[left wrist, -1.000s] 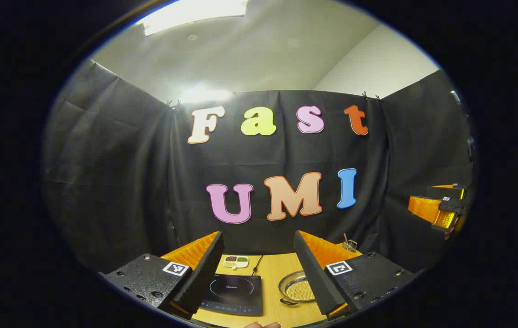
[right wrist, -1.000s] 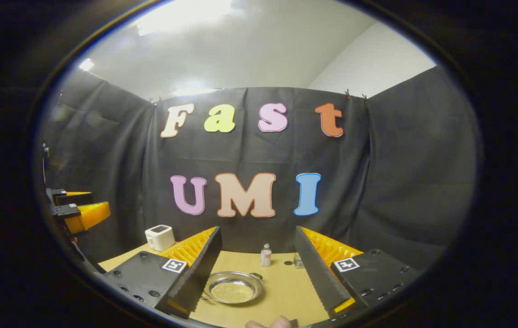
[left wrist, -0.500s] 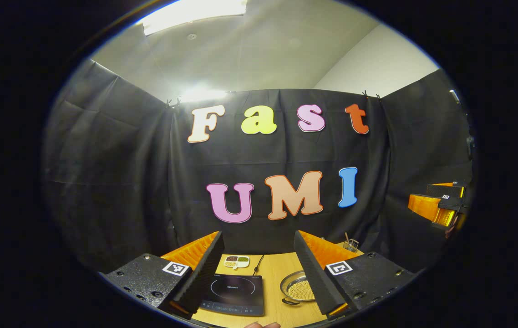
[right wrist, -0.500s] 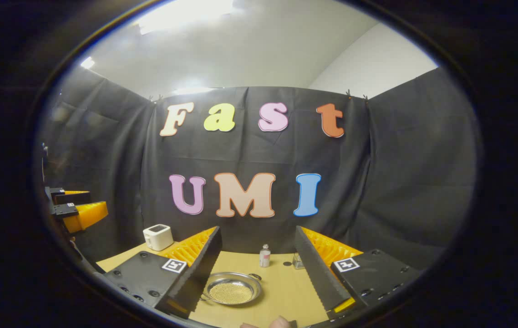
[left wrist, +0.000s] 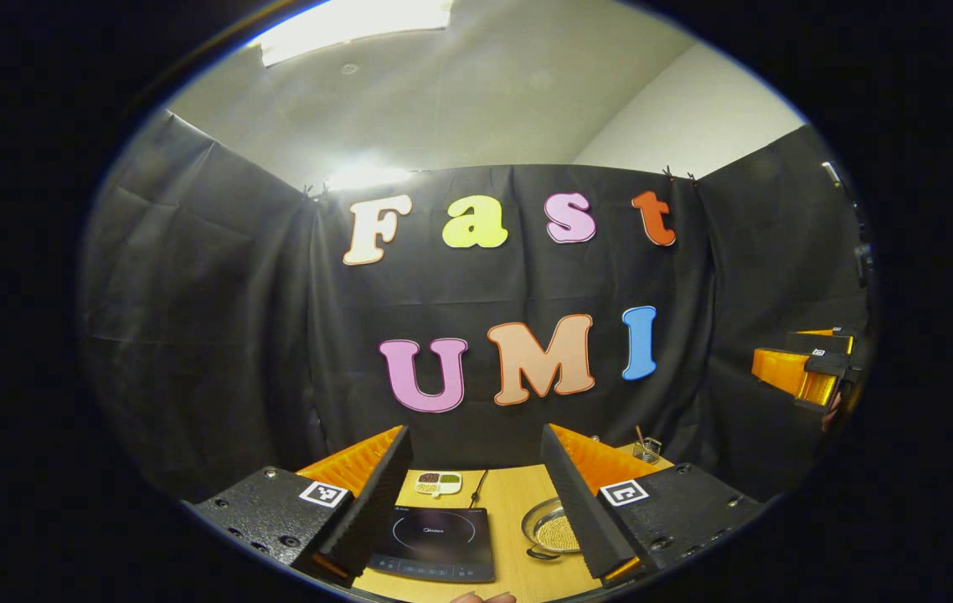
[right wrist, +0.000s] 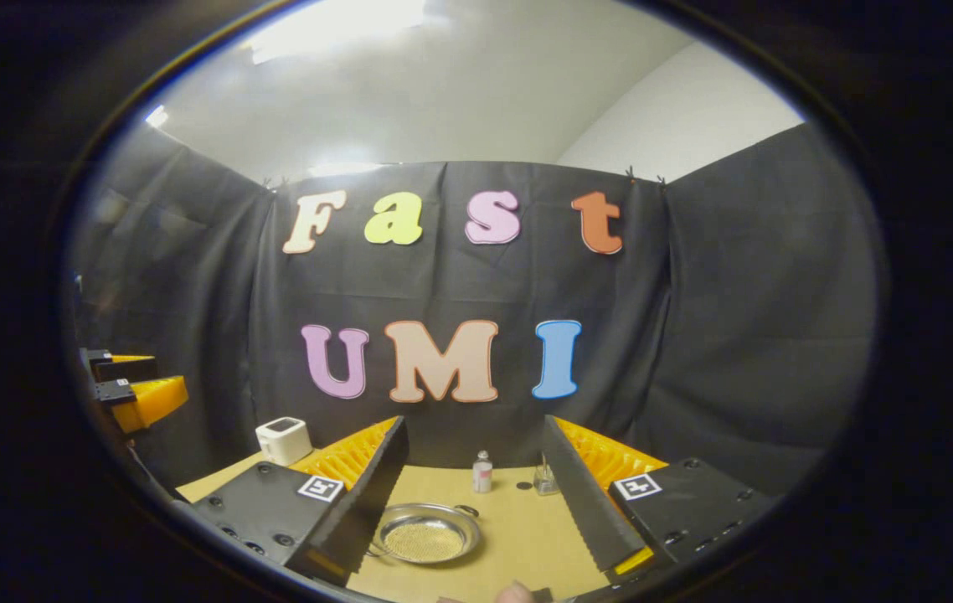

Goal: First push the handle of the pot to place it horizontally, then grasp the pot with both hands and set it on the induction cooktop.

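A shallow steel pot (right wrist: 426,536) with a yellowish grainy inside sits on the wooden table (right wrist: 527,536). One small handle (right wrist: 468,509) points to the far right; the near-left one is partly behind my finger. In the left gripper view the pot (left wrist: 552,532) stands just right of the black induction cooktop (left wrist: 435,536), half hidden by a finger. My left gripper (left wrist: 475,431) and my right gripper (right wrist: 474,420) both hang open and empty, well above and before the table. Each shows far off in the other's view, the right gripper (left wrist: 770,350) and the left gripper (right wrist: 168,373).
A small divided dish (left wrist: 437,481) lies behind the cooktop. A glass with a stick (left wrist: 648,450) stands at the back right. Behind the pot are a small bottle (right wrist: 482,471) and a glass (right wrist: 545,479). A white boxy appliance (right wrist: 284,440) stands far left.
Both grippers drifted slightly. In the left gripper view the cooktop and pot slid a little right; in the right gripper view the pot, bottle and appliance slid a little left. Jaws unchanged.
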Tool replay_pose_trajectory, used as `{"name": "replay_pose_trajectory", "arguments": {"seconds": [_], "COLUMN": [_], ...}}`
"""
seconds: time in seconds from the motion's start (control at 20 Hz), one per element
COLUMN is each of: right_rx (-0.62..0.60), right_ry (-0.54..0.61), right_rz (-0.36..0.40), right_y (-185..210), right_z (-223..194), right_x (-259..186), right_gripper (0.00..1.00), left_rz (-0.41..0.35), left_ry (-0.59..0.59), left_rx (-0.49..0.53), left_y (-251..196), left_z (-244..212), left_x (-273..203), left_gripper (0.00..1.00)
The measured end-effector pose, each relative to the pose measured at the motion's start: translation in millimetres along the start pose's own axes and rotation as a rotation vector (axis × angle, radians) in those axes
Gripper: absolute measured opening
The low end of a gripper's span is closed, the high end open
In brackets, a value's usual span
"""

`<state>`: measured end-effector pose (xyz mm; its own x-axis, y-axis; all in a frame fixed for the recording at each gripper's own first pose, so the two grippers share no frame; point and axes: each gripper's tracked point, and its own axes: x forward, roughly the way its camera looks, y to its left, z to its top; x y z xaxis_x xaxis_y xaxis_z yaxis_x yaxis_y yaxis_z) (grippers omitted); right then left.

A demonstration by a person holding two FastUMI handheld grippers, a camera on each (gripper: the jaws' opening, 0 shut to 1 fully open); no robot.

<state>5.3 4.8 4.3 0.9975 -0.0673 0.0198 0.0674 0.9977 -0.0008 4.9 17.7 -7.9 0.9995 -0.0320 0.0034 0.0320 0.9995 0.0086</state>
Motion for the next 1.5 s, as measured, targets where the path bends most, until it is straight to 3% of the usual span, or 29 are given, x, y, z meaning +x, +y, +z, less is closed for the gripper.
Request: {"name": "replay_pose_trajectory", "arguments": {"seconds": [0.3, 0.4, 0.65, 0.75, 0.85, 0.9, 1.0, 1.05, 1.1, 1.2, 1.5], "right_rx": [-0.041, -0.074, -0.075, -0.026, -0.005, -0.008, -0.026, -0.041, -0.043, -0.017, 0.005], "right_ry": [0.016, 0.023, 0.037, 0.050, 0.052, 0.072, 0.111, 0.114, 0.123, 0.160, 0.286], "right_rz": [-0.024, -0.041, -0.055, -0.021, -0.012, -0.006, 0.046, 0.059, 0.068, 0.101, 0.132], "right_y": [8.9, 5.8, -1.6, 0.3, -9.8, -14.9, -12.4, -14.8, -17.4, -15.4, -7.1], "right_z": [-9.2, -13.9, -29.8, -36.7, -39.4, -47.5, -67.1, -71.8, -76.8, -97.8, -155.8], "right_x": [-0.9, 7.3, 41.5, 56.9, 70.3, 82.0, 89.5, 95.3, 101.2, 111.6, 131.6], "right_gripper": [0.99, 0.92, 0.36, 0.10, 0.11, 0.04, 0.03, 0.03, 0.02, 0.02, 0.03], "left_rz": [-0.016, -0.013, 0.016, 0.042, 0.037, 0.041, 0.052, 0.055, 0.064, 0.086, 0.106], "left_ry": [0.027, 0.033, 0.050, 0.050, 0.028, 0.023, 0.025, 0.025, 0.036, 0.042, 0.062], "left_rx": [-0.031, -0.039, -0.024, -0.027, -0.033, -0.026, -0.028, -0.039, -0.045, -0.043, -0.004], "left_y": [11.9, 13.4, 11.0, 11.7, 1.6, 0.0, -5.0, -9.5, -11.8, -11.4, -6.0], "left_z": [-18.5, -23.0, -32.4, -29.0, -22.6, -23.1, -26.8, -27.9, -32.1, -37.5, -61.7], "left_x": [5.9, 14.4, 39.8, 49.4, 62.7, 70.2, 81.9, 86.9, 90.2, 94.2, 108.2], "left_gripper": [0.91, 0.94, 0.94, 0.94, 0.91, 0.94, 0.91, 0.94, 0.91, 0.95, 0.92]}}
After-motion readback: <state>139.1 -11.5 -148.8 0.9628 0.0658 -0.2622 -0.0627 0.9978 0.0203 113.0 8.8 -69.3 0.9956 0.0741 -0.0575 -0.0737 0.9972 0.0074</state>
